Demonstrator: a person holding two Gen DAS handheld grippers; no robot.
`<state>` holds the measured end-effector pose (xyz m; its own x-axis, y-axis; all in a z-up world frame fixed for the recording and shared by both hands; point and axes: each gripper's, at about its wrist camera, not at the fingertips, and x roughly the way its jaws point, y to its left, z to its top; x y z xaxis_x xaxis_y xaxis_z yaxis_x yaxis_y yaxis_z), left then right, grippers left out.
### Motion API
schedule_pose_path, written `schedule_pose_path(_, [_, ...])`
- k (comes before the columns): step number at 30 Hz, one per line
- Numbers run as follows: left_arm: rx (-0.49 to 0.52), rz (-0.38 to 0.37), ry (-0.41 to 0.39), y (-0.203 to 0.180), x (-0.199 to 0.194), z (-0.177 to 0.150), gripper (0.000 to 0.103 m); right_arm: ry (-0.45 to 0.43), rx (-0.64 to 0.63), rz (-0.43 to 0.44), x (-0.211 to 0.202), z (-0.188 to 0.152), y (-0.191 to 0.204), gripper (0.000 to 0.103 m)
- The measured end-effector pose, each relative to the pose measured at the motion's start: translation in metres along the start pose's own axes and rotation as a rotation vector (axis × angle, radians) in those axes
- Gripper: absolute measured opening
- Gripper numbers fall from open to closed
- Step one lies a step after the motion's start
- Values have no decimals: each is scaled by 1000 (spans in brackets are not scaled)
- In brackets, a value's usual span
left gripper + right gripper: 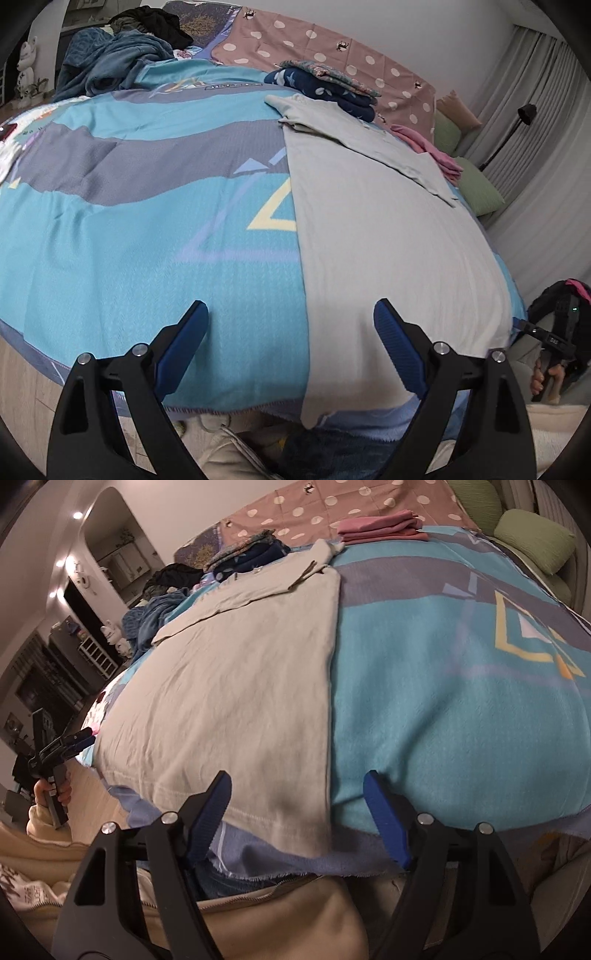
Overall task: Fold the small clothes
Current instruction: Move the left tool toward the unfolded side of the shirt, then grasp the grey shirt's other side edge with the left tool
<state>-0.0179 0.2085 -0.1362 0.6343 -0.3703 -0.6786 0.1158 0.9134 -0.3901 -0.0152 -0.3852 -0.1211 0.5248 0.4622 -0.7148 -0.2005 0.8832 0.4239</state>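
A pale grey T-shirt lies flat on the blue patterned bedspread. It is folded into a long strip, with a sleeve folded across near the collar. My left gripper hovers open over the shirt's hem end, with the shirt's left edge running between its blue pads and nothing gripped. My right gripper is also open, straddling the shirt's right edge at the hem, and its pads press on nothing. Each gripper shows in the other's view: the right gripper at the bed's corner, the left gripper held by a hand.
A stack of folded navy and patterned clothes sits beyond the shirt's collar. Folded pink clothes lie beside it on a polka-dot sheet. Green pillows, a crumpled blue blanket and a floor lamp ring the bed.
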Motion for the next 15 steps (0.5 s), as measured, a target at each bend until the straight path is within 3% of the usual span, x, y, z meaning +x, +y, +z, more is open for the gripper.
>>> schedule_pose_path(4, [13,-52,19,4,-3,-10,91,29,-17,146,9,-3,-14,78])
schedule_pose_path(8, [8,-130,39,11,-3,-19,91,10,77,381,6,-1,-43,78])
schedule_pose_path(10, [-15,-169,37,17,-5,-22,91,4,115,462,7,-4,-54,71])
schedule_pose_path(12, [-58,-212,35,24,-6,-24,91,18,127,461,11,-7,-56,52])
schedule_pose_path(15, [-87,-253,38,29,-8,-27,91,37,130,459,17,-11,-55,38])
